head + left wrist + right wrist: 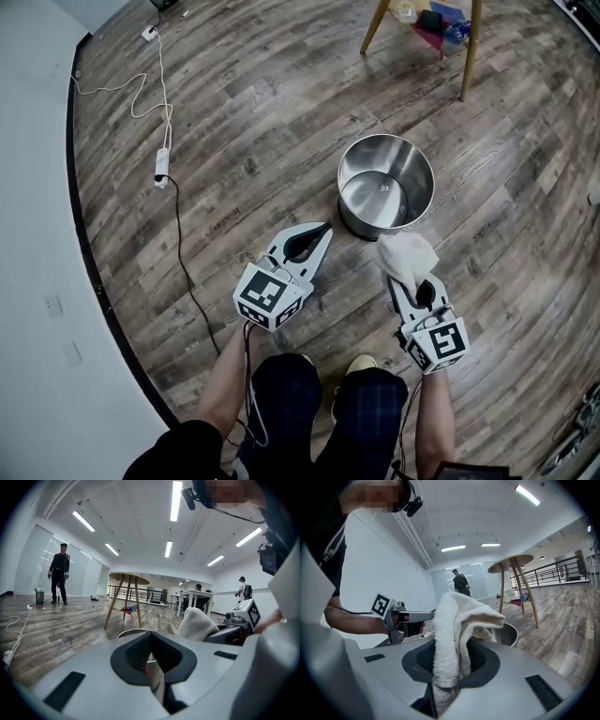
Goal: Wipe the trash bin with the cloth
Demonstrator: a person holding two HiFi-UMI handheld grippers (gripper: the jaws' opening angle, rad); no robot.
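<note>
Weathered wood-plank floor (234, 112) fills the head view. Right of centre stands a round, shiny stainless-steel trash bin (385, 185), upright with its open top up. Just below it, the right gripper (419, 292) has its jaws clamped on a crumpled white terry cloth (406, 255), close beside the bin's near wall. At lower centre, the left gripper (322, 232) has its jaws pressed together with nothing between them.

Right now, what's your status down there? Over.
Left gripper shut, empty. Right gripper shut on cloth, at bin's near side. Bin upright on floor. Nothing in the way.
</note>
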